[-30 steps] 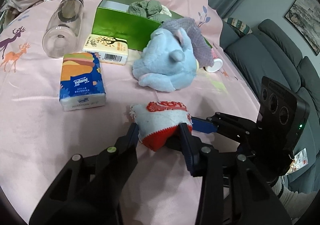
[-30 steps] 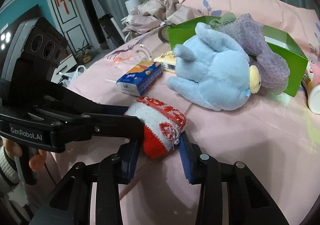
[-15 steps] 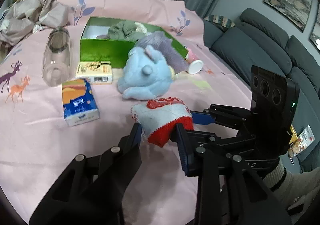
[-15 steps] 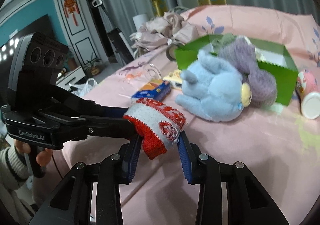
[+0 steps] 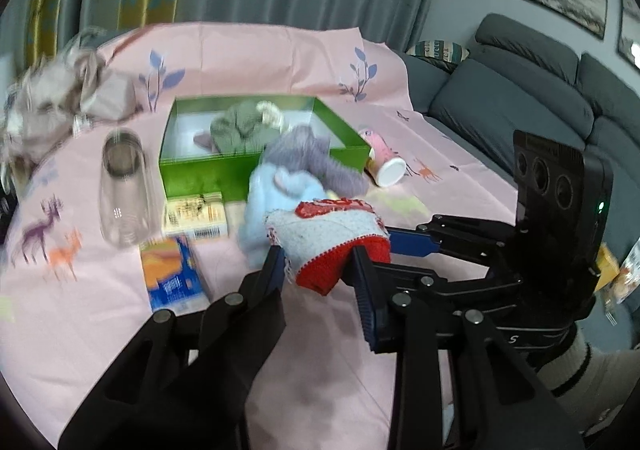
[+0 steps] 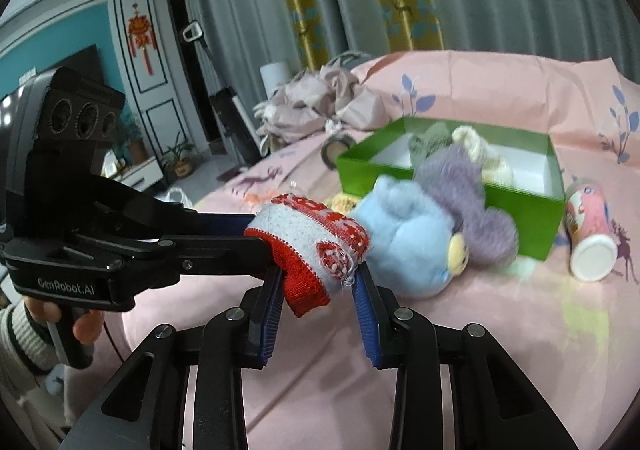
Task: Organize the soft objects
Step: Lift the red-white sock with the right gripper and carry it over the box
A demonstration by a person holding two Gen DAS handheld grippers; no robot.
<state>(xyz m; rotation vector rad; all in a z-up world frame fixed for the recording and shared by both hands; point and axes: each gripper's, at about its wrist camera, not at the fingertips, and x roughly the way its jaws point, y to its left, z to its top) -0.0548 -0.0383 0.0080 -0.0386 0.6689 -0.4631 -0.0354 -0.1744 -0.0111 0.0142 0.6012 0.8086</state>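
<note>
A red and grey-white knitted sock (image 5: pixel 328 234) (image 6: pixel 308 246) hangs above the pink bedspread, held from two sides. My left gripper (image 5: pixel 318 266) is shut on its red lower end. My right gripper (image 6: pixel 318 282) is shut on the same sock, and its blue fingers (image 5: pixel 412 242) come in from the right in the left wrist view. Just behind the sock a blue plush toy (image 5: pixel 256 218) (image 6: pixel 404 238) lies with a purple fuzzy piece (image 5: pixel 312 158) draped over it. Further back an open green box (image 5: pixel 200 174) (image 6: pixel 440 190) holds a grey-green soft item (image 5: pixel 236 126).
On the bedspread lie a clear glass jar (image 5: pixel 124 190), a blue-orange tissue pack (image 5: pixel 172 274), a yellow tissue pack (image 5: pixel 196 214) and a pink tube (image 6: pixel 590 226). Crumpled cloth (image 5: pixel 52 106) lies far left. A grey sofa (image 5: pixel 500 98) stands to the right.
Both grippers have risen with the sock, lifting it off the bedspread. The views have tilted up, so the box and plush sit lower and farther off.
</note>
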